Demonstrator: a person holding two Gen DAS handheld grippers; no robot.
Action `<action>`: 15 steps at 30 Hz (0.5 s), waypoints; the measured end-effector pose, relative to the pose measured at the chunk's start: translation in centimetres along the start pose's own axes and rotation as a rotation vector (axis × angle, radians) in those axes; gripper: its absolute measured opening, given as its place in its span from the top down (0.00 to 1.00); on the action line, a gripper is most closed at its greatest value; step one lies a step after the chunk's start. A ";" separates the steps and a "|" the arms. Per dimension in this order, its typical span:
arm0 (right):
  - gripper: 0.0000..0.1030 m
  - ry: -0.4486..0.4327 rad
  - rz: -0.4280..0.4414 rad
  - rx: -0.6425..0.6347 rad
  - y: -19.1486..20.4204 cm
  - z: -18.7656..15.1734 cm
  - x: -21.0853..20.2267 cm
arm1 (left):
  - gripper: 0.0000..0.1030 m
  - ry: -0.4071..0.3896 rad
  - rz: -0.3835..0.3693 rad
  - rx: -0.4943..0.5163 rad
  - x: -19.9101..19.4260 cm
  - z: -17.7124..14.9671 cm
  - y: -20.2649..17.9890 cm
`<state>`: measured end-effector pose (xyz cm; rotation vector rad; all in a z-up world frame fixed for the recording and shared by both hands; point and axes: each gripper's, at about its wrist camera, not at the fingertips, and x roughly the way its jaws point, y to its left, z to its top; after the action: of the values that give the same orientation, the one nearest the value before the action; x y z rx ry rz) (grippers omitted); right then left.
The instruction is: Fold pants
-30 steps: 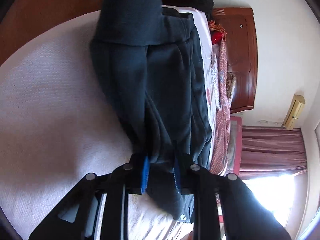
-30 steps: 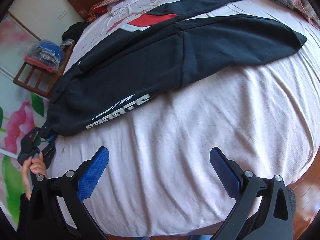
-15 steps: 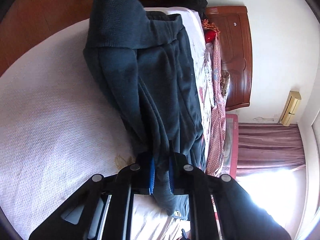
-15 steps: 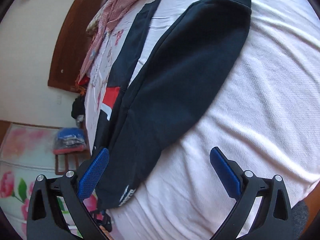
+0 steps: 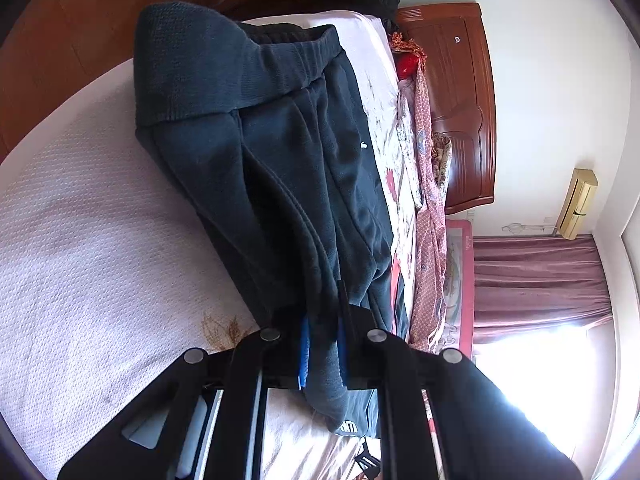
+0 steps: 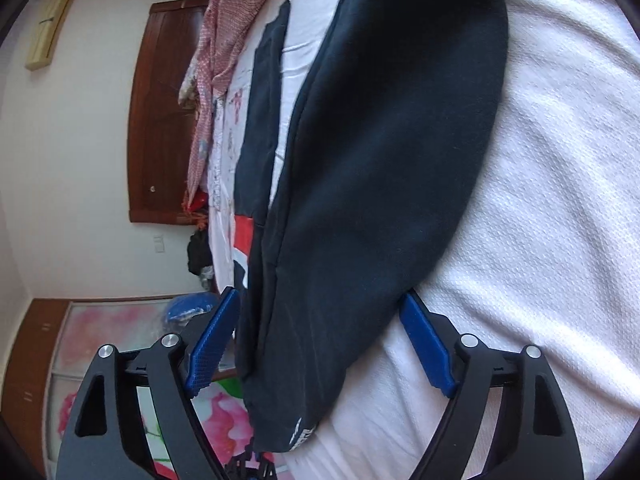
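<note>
Dark navy pants (image 5: 280, 168) lie lengthwise on a white bedspread (image 5: 92, 248), waistband at the far end. My left gripper (image 5: 322, 350) is shut on the leg fabric near the cuff, and the cloth rises to it. In the right wrist view the pants (image 6: 384, 168) stretch away from me, with white lettering (image 6: 302, 434) at the near end. My right gripper (image 6: 320, 346) is open, its blue pads on either side of the pants' near end, not closed on them.
A second dark garment with a red and white patch (image 6: 260, 128) lies beside the pants. A patterned pink blanket (image 5: 430, 216) runs along the bed's far side by a wooden headboard (image 5: 460, 92). A floral wardrobe (image 6: 120, 344) stands beyond the bed edge.
My left gripper closed tighter on the pant leg and lifted it. My right gripper swung around and moved in until its open pads straddle the pants' near end.
</note>
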<state>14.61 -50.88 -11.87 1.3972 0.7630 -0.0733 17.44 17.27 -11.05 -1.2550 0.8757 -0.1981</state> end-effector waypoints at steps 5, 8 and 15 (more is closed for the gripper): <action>0.95 0.002 -0.021 0.005 -0.6 0.0 0.5 | 0.90 0.002 0.018 0.001 0.1 0.0 0.3; 0.98 -0.021 -0.071 -0.041 -0.5 -0.4 0.0 | 0.90 -0.006 0.034 -0.004 0.0 -0.1 0.4; 0.98 -0.030 -0.157 -0.245 3.4 -0.5 -2.4 | 0.91 -0.058 0.058 -0.007 -1.1 -0.6 0.4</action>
<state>14.20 -50.61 -7.73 1.1011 0.8273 -0.1192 16.18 17.55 -10.89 -1.2344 0.8620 -0.1117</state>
